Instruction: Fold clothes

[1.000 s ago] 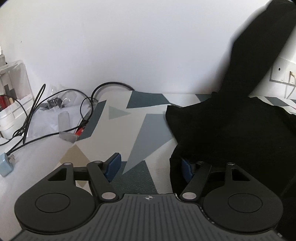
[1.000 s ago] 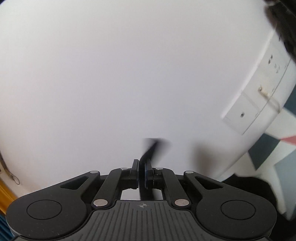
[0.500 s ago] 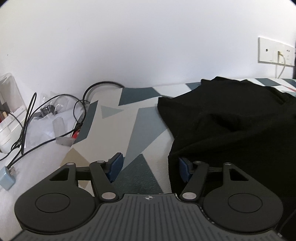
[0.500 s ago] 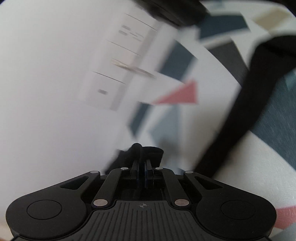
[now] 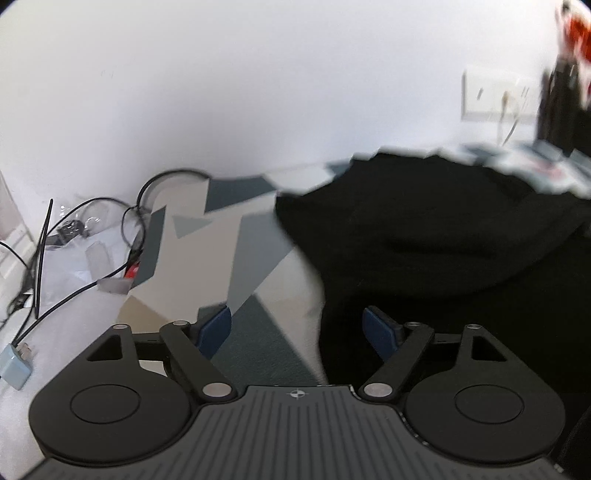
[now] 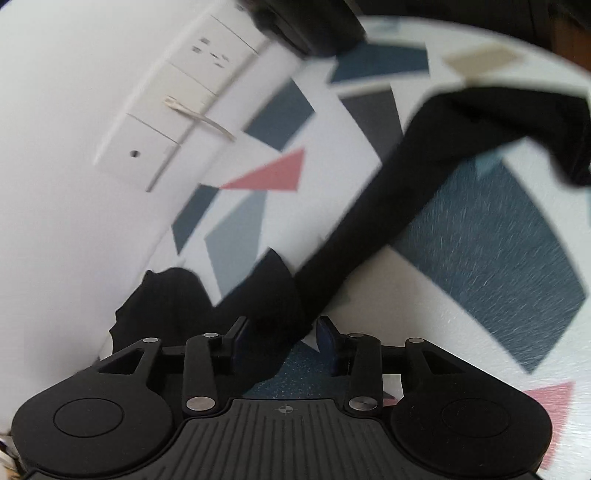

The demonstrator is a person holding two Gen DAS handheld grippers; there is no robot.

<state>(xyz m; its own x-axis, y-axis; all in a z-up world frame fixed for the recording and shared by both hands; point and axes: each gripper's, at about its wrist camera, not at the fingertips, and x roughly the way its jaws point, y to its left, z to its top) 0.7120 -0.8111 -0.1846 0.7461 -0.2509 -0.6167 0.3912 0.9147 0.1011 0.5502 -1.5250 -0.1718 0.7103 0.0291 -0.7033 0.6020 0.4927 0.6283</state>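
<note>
A black garment [image 5: 443,258] lies crumpled on the table's patterned cloth [image 5: 207,258], filling the right half of the left wrist view. My left gripper [image 5: 297,330] hovers over the garment's left edge. Its jaws are opening, and its right pad [image 5: 380,332] stands above black fabric without pressing on it. In the right wrist view a long black sleeve [image 6: 406,192] runs from the upper right down to my right gripper [image 6: 283,339]. Its jaws are opening too. The sleeve's end lies loose between them, with a gap at the right pad [image 6: 327,339].
Black cables [image 5: 74,229] and a pale blue plug [image 5: 14,363] lie at the table's left. A white wall with a socket plate [image 6: 177,99] runs close behind the patterned cloth [image 6: 480,240]. Something red and black, blurred, shows in the left wrist view's upper right corner [image 5: 576,22].
The right gripper swung down from facing the wall to the table, and its jaws, shut on black fabric before, have parted. The raised fabric dropped onto the table. The left gripper widened and lifted slightly.
</note>
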